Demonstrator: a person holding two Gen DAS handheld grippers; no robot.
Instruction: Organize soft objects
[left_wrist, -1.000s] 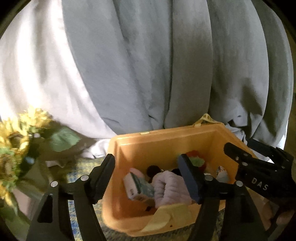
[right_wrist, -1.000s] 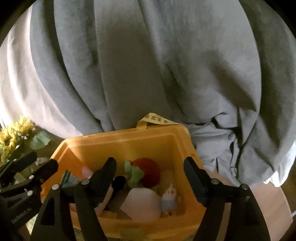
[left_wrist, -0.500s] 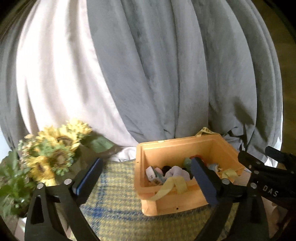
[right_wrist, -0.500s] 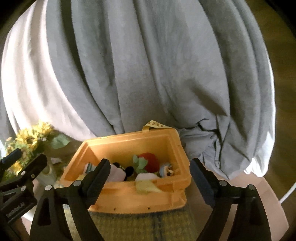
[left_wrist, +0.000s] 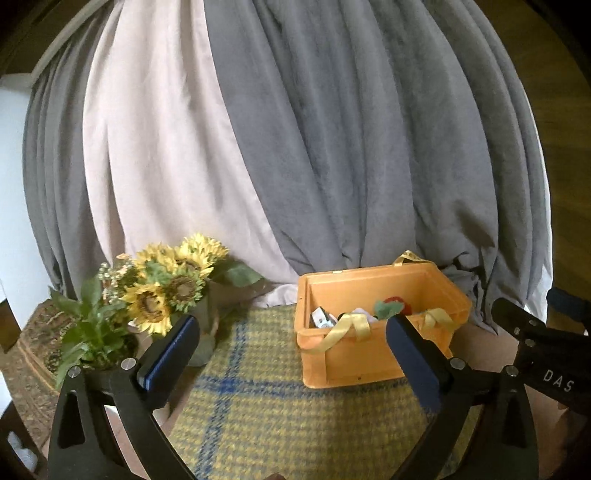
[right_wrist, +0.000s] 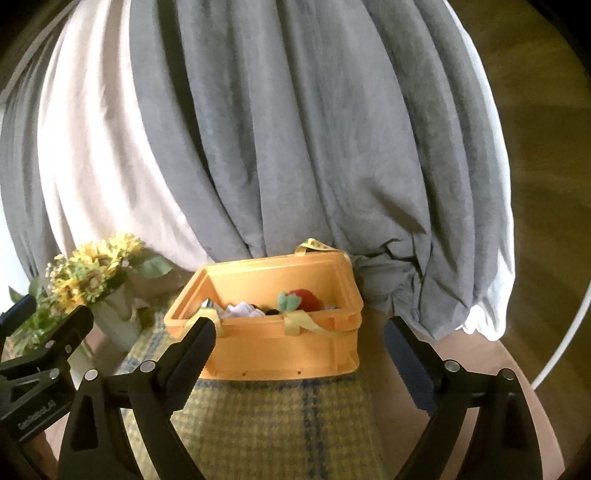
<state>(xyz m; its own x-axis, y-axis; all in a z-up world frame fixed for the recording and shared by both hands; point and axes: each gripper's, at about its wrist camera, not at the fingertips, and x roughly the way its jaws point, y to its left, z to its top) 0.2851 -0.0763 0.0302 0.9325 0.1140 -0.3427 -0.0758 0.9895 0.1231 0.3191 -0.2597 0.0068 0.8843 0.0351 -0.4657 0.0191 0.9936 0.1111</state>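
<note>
An orange plastic crate (left_wrist: 354, 360) stands on a yellow and blue checked mat (left_wrist: 258, 402); it also shows in the right wrist view (right_wrist: 280, 350). Several soft toys lie inside, among them a red plush strawberry with green leaves (right_wrist: 301, 300) and a pale lilac plush (right_wrist: 242, 309). Yellow ribbon handles (left_wrist: 341, 328) hang over the rim. My left gripper (left_wrist: 291, 363) is open and empty, in front of the crate and to its left. My right gripper (right_wrist: 299, 356) is open and empty, in front of the crate.
A bunch of artificial sunflowers (left_wrist: 166, 291) in a pot stands left of the crate, also visible in the right wrist view (right_wrist: 88, 277). Grey and white curtains (left_wrist: 314, 147) hang close behind. The round wooden table's edge (right_wrist: 524, 402) shows at right.
Both grippers have pulled back and away from the crate, which now looks smaller and farther. The mat and the sunflowers have come into view. Both grippers stay open and empty.
</note>
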